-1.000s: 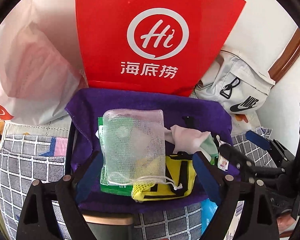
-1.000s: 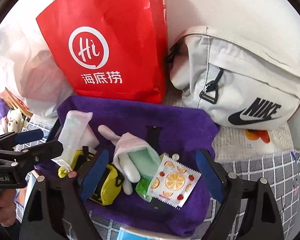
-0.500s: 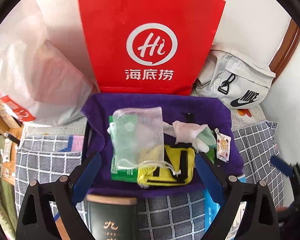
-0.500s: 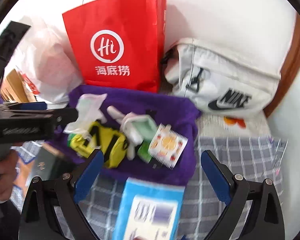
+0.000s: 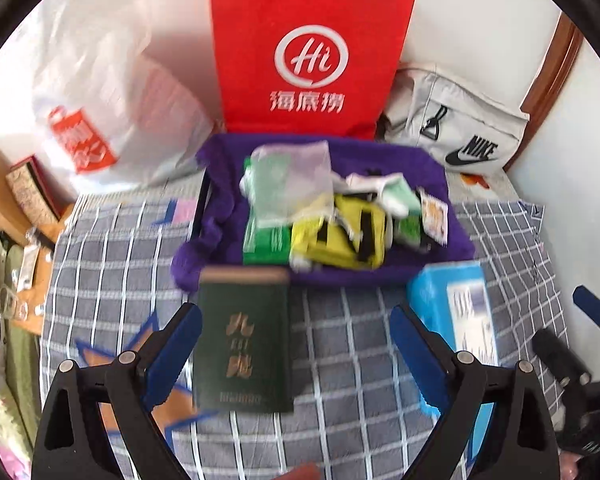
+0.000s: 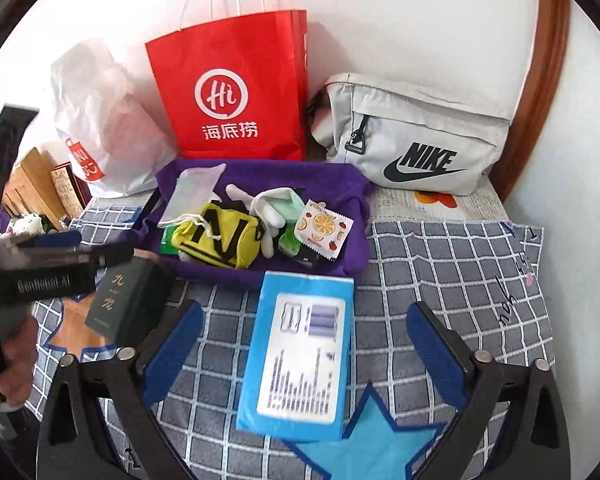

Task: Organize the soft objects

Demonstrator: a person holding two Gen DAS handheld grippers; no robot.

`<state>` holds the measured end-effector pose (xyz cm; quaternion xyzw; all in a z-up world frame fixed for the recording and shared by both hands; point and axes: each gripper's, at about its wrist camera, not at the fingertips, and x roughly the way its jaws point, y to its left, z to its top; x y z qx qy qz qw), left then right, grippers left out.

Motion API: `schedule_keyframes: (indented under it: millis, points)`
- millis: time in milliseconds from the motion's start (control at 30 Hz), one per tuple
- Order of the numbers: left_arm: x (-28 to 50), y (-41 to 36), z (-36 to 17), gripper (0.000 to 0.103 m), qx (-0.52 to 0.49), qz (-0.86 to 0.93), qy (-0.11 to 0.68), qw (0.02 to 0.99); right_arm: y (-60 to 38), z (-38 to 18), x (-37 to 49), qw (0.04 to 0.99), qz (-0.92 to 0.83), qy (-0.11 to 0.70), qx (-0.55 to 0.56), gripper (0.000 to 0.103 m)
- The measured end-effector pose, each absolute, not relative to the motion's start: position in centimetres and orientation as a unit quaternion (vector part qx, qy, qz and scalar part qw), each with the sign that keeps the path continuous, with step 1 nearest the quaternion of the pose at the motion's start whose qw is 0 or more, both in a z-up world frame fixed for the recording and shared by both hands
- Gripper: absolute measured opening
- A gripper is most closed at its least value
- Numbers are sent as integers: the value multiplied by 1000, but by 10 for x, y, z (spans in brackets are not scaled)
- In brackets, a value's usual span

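Observation:
A purple cloth tray (image 5: 216, 208) (image 6: 352, 184) holds a mesh pouch (image 5: 288, 176) (image 6: 192, 188), a green packet (image 5: 266, 240), a yellow pouch (image 5: 340, 236) (image 6: 220, 236), a white glove (image 6: 266, 208) and an orange-print sachet (image 6: 322, 228). My left gripper (image 5: 296, 336) is open and empty, above a dark green box (image 5: 244, 340) in front of the tray. My right gripper (image 6: 304, 332) is open and empty, above a blue packet (image 6: 300, 360). The left gripper also shows at the left of the right wrist view (image 6: 60, 248).
A red paper bag (image 5: 312, 56) (image 6: 236, 88) stands behind the tray. A white plastic bag (image 5: 96, 92) is at its left, a grey Nike bag (image 6: 412, 136) at its right. Everything lies on a grey checked blanket (image 6: 440, 280). Boxes stand at far left (image 5: 28, 192).
Both grippers have drawn back from the tray, so the green box and the blue packet have come into view. Both stay open and empty.

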<state>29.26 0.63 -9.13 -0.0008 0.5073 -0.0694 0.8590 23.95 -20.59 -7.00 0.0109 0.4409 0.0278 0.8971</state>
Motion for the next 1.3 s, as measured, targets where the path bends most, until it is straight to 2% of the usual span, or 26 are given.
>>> schedule_keyframes:
  millis: [233, 667, 1300]
  points:
    - [238, 21, -94, 95, -10, -55, 503, 862, -197, -62, 196, 905, 35, 424, 12, 102]
    - [149, 10, -49, 95, 9, -39, 449, 893, -202, -40, 116, 917, 47, 393, 37, 102]
    - [51, 9, -7, 95, -15, -44, 382, 923, -206, -4, 29, 936, 39, 348, 34, 102]
